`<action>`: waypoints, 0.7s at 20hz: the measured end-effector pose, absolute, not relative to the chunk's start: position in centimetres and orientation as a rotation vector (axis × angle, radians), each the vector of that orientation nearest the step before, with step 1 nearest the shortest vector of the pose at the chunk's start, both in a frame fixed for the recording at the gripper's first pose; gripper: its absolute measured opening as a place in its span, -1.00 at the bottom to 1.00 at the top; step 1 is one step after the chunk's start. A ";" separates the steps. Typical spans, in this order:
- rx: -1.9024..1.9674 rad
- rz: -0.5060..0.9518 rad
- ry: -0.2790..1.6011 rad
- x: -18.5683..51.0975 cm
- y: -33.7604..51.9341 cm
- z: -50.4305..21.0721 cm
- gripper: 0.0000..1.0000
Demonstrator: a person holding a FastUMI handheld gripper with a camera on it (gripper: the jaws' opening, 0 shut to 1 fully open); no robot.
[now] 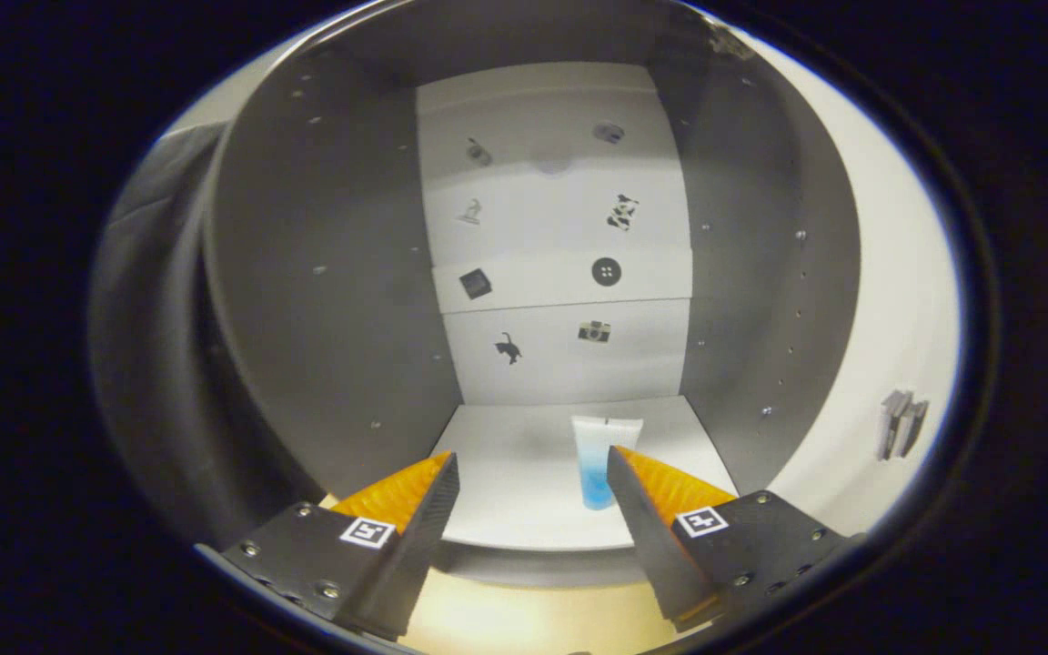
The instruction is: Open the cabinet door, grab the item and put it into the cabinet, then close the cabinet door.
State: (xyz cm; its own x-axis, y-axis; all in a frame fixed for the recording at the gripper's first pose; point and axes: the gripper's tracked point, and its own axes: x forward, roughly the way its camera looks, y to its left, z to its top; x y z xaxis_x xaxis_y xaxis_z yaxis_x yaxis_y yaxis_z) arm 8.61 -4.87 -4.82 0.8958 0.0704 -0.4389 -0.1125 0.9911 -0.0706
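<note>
The claw is standing released, its two fingers spread wide apart and holding nothing between them. The fingers are pointing into the open cabinet, with their tips reaching just over the front edge of the bottom shelf. The item, a small tube with a white top part and a blue lower end, is lying on this white shelf just ahead of the right finger; the tip of that finger is covering a part of its side, and I cannot tell if they are touching. The left finger is staying well apart from the tube. Beyond the tube, the white back wall of the cabinet is rising, and it is carrying small dark pictures in two columns, among them a cat, a camera and a round button. The grey side walls are showing rows of small holes. To the right of the cabinet, the opened white door is standing with its handle near its outer edge. Under the fingers, a pale yellowish table surface is showing.
</note>
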 end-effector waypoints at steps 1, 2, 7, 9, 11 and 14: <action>-0.112 0.103 0.435 7.3 -4.3 -4.3 0.93; -0.122 0.106 0.418 5.8 -3.9 -3.6 0.93; -0.085 0.068 0.335 -0.6 -3.2 0.2 0.93; -0.074 0.038 0.316 -3.0 -3.5 1.2 0.93; -0.072 0.012 0.297 -5.4 -3.5 2.0 0.93; -0.071 -0.031 0.271 -8.6 -3.5 2.8 0.93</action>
State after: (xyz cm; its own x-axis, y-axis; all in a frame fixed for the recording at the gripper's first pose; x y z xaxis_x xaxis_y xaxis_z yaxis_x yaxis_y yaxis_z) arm -8.62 -3.54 2.77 0.9631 -0.0399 -0.2661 0.0208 0.9970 -0.0743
